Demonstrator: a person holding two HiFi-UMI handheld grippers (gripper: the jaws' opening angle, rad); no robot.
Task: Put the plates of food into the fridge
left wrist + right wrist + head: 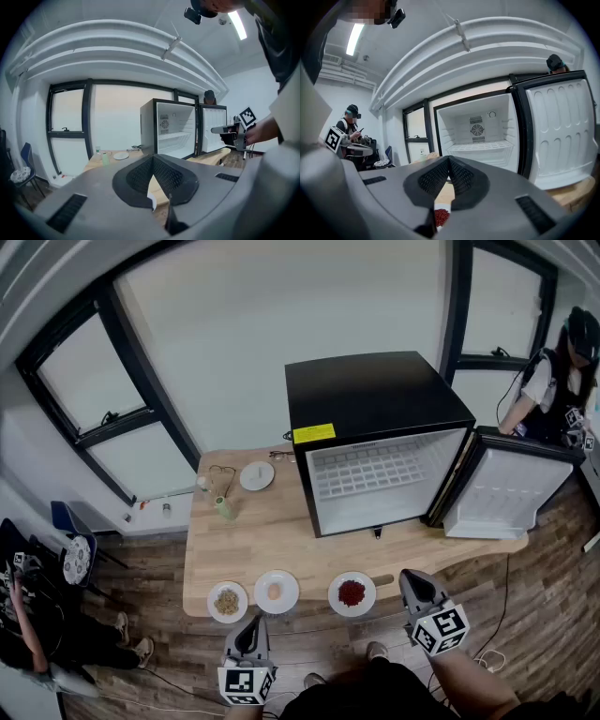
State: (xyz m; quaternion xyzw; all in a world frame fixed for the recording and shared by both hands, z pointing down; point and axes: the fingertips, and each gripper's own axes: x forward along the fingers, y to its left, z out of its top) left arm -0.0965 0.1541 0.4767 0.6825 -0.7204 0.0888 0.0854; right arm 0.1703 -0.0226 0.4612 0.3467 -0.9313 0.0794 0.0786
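Three small white plates sit along the near edge of the wooden table (281,531): one with tan food (228,601), one with a pale orange item (276,592), one with red food (352,593). The black mini fridge (375,442) stands on the table with its door (506,491) swung open to the right and its shelves bare. My left gripper (251,636) hovers just short of the table edge below the two left plates, jaws shut and empty. My right gripper (415,589) is beside the red plate, to its right, also shut with nothing held. The red food (440,217) shows under the right jaws.
At the table's far left are an empty white plate (257,475), a green cup (225,509), a small bottle (202,484) and glasses. One person stands behind the fridge door (562,381) and another sits at the left (28,634). A cable lies on the wood floor at right.
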